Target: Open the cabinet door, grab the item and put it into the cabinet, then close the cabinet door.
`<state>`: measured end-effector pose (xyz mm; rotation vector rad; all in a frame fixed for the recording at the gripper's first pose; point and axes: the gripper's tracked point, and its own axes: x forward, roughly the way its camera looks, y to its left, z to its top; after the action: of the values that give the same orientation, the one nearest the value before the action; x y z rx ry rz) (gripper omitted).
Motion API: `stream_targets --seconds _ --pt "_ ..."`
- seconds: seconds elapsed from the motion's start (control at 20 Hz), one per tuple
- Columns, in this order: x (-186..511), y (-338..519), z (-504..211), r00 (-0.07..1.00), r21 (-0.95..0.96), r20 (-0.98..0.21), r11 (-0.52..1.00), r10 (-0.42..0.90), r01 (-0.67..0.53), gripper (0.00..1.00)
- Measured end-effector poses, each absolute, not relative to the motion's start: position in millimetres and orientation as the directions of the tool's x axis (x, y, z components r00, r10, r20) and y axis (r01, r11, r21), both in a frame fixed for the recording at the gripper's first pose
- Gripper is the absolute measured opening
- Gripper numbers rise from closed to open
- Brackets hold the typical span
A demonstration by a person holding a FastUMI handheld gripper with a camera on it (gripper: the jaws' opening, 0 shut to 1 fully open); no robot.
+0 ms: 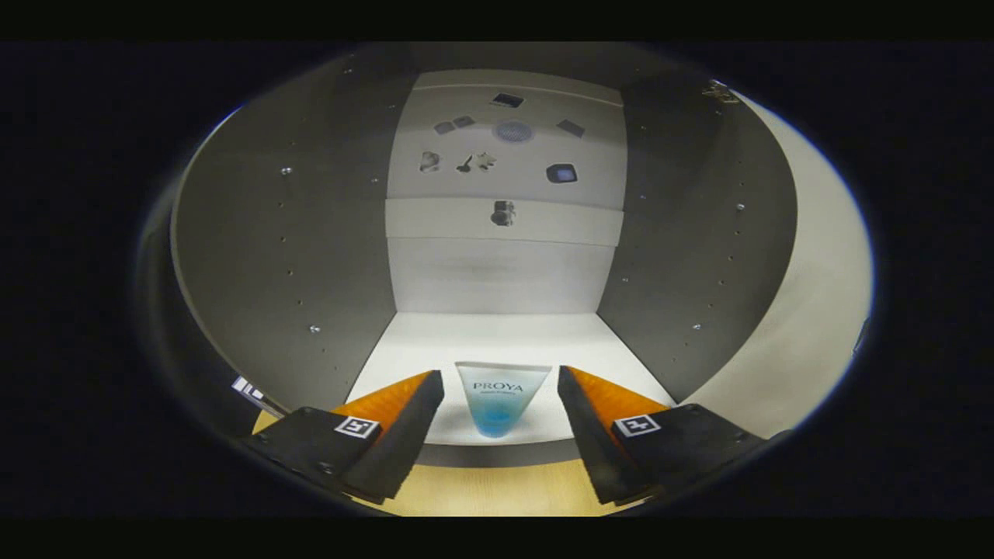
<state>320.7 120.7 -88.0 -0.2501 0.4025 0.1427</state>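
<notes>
Left wall: the grey side wall of the cabinet is seen on the left, and small holes and a few shiny pegs are dotted over it.
Left finger: one finger of the gripper is seen low down, just left of the tube, with a gap kept between them.
Tube: a small see-through tube with blue at its bottom end is stood on the white cabinet floor, near the front edge (it is between the two fingers, and it is not touched by either one).
Back wall: a white back panel is seen beyond the tube, and small dark marks are spread over its upper part (too small to be told apart).
Right finger: the other finger is held just right of the tube, so the gripper is spread wide and nothing is pinched.
Right wall: the grey right side wall is dotted with holes too.
Door: the pale door is swung open past the right wall.
Table: a yellow wooden top is seen below the cabinet floor, under the fingers.
</notes>
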Motion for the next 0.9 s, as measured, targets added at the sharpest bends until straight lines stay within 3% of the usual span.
stream_targets --seconds 0.25,0.55,0.9 --pt "269 121 -76 0.93 -0.18 -0.346 0.964 0.124 -0.196 0.99" --pt "159 119 -47 0.956 -0.134 -0.228 0.967 0.182 -0.216 0.98" --pt "40 62 -24 0.979 -0.129 -0.153 0.98 0.134 -0.154 0.98"
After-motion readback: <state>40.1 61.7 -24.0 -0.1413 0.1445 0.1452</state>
